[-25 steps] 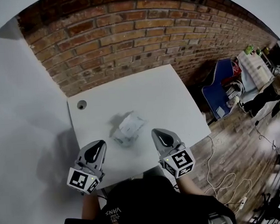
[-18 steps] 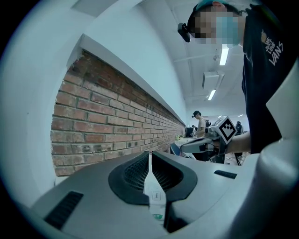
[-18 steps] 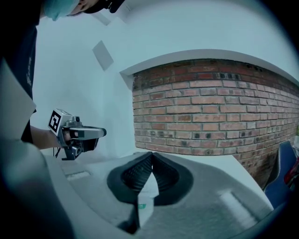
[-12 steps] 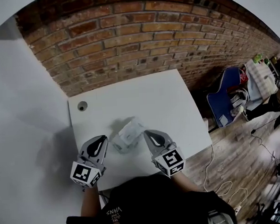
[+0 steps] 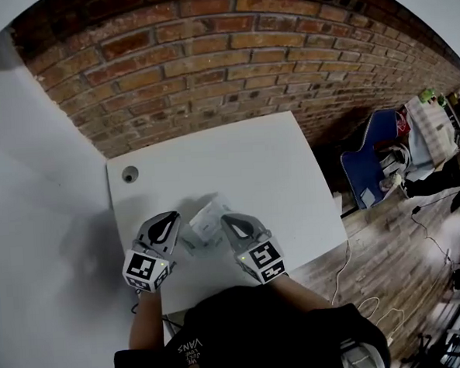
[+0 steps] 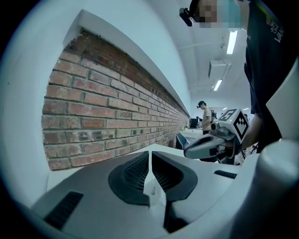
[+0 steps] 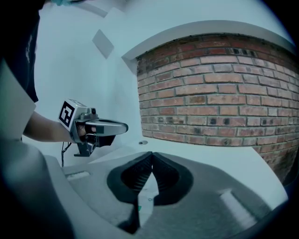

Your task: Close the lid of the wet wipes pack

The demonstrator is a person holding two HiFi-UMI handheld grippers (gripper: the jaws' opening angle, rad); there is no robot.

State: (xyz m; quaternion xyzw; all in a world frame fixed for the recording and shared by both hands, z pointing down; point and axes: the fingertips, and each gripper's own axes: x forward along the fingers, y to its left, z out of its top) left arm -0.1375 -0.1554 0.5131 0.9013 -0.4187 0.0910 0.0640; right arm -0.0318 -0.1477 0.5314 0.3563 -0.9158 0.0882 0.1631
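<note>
Approach step: left hand-held gripper (image 5: 170,219) and right hand-held gripper (image 5: 227,219), jaws together and empty, flank the wipes pack (image 5: 204,223); next, its lid likely needs pressing down.

place: office or lab workroom | signs: brick wall (image 5: 230,55), white worktop (image 5: 252,158), wooden floor (image 5: 388,232) with cables (image 5: 342,264), ceiling strip lights (image 6: 232,42)

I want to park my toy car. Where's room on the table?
Bare: the far half of the table, between pack and brick wall, and its right side. Crowded: the near edge, where left gripper and right gripper flank the pack.
</note>
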